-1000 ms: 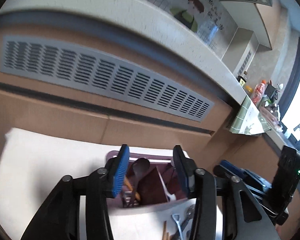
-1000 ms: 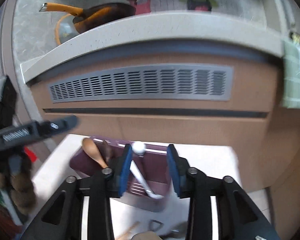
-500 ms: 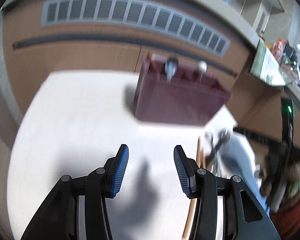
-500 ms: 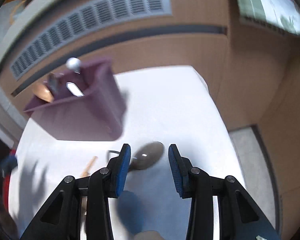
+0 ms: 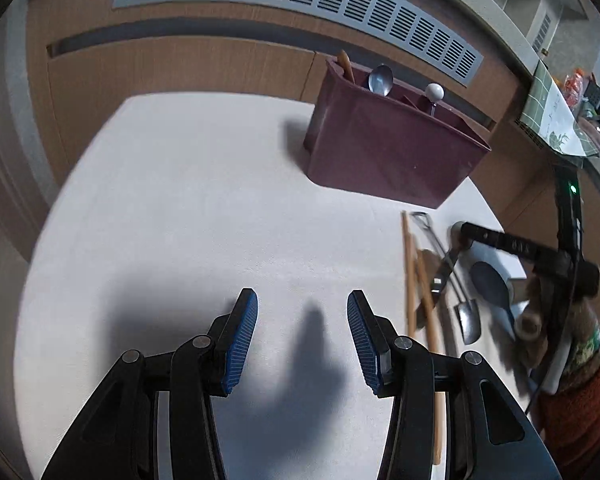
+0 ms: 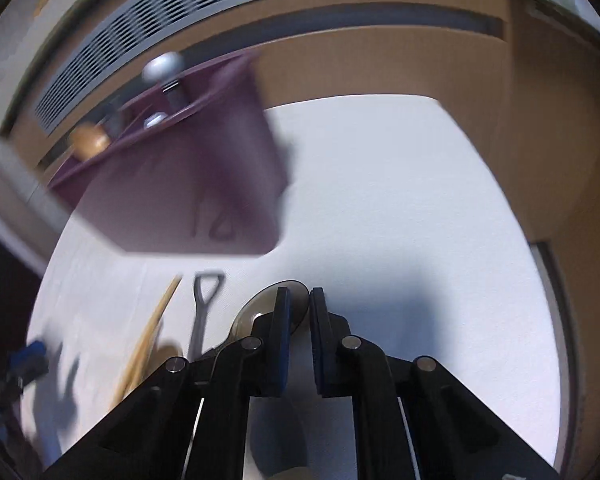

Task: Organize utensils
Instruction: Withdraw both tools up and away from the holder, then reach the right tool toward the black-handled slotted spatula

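Note:
A maroon utensil holder (image 5: 388, 148) stands at the back of the white table (image 5: 204, 208) with a metal spoon (image 5: 381, 79), a wooden handle and a white-knobbed utensil in it; it also shows in the right wrist view (image 6: 188, 184). Loose utensils lie to its right: wooden chopsticks (image 5: 414, 280), a shovel-shaped spoon (image 5: 466, 312) and a dark spoon (image 5: 490, 284). My left gripper (image 5: 302, 316) is open and empty above the bare table. My right gripper (image 6: 299, 312) is nearly shut, its fingers over the bowl of a grey spoon (image 6: 260, 308); contact is unclear.
Brown cabinet fronts with a grey vent grille (image 5: 300, 4) rise behind the table. The table's right edge drops off beside the loose utensils. A shovel-handled utensil (image 6: 202, 312) and chopsticks (image 6: 148, 340) lie left of my right gripper.
Both grippers have pulled back and down from the holder to the table. My right gripper has closed from open to nearly shut over the grey spoon.

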The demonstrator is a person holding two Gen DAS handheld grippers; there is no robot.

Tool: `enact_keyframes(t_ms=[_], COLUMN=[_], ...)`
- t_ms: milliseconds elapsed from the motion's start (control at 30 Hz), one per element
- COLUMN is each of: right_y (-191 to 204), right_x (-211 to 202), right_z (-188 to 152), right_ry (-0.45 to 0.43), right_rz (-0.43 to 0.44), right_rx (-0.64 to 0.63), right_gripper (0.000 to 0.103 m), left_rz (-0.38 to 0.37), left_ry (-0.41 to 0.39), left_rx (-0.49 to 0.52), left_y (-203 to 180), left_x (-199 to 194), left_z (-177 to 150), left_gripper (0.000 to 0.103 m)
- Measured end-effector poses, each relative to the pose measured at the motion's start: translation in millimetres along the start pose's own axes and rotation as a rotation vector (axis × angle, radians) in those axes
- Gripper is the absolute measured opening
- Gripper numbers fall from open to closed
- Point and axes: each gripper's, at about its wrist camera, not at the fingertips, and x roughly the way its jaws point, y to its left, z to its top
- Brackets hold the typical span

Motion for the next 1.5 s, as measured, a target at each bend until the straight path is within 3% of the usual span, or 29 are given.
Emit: enact_keyframes(t_ms=[233, 333, 367, 433, 633, 800, 867, 967, 1100, 1200, 1367, 1500], right_y=[59.1, 80.1, 85.8, 91.4, 95.1, 106.3, 102.3, 126.2, 170.1, 193.2, 201.5, 184.5], right_x=[-13.5, -17.7, -20.2, -26.6, -44.5, -54.5, -61.8, -59.4, -54.6, -46.8, -21.1, -11.3], right_z=[-22.4, -33.0, -37.1, -42.8, -53.1, -53.3, -45.3, -59.0, -102.0, -111.6, -98.4, -73.9], right_ry=[0.051, 0.092, 0.104, 0.095, 0.061, -0.048, -0.059, 0.03, 0.083, 0.079, 0.114, 0.094], right_rz=[0.135, 0.198, 0.217, 0.223, 0.201, 0.026, 0.089, 0.236, 0.296, 0.298, 0.222, 0.192], right_rx=[-0.196, -0.284, -0.307, -0.333, -0.421, -0.489, -0.455, -0.583, -0.801, -0.907, -0.915, -0.777], right_gripper=[0.009, 0.014, 0.024, 0.036, 0.036, 0.035, 0.036, 0.039, 0.038, 0.038, 0.038, 0.035], left_rz=[-0.049, -0.05, -0.047, -0.04, -0.004, 0.046, 0.067, 0.091, 0.106, 0.118, 0.121, 0.113], left_ry=[0.055, 0.062, 0.058, 0.047, 0.006, -0.038, -0.053, -0.063, -0.079, -0.076, -0.066, -0.057], left_rx=[0.03, 0.033, 0.028, 0.015, -0.046, -0.103, -0.105, -0.108, -0.1, -0.08, -0.065, -0.064], left_y=[-10.7, -10.8, -9.1, -4.2, 18.8, 43.2, 49.3, 55.2, 57.6, 57.0, 58.3, 59.5], left_x=[10.4, 7.9, 6.3, 2.5, -8.9, -24.5, -30.2, -35.5, -43.5, -47.3, -48.5, -45.4], left_z=[-6.4, -7.0, -6.3, -5.4, 0.6, 3.2, 3.8, 3.8, 1.5, -1.7, -7.0, -8.1], left_gripper=[0.048, 0.048, 0.048, 0.048, 0.048, 0.048, 0.048, 0.048, 0.048, 0.048, 0.048, 0.048])
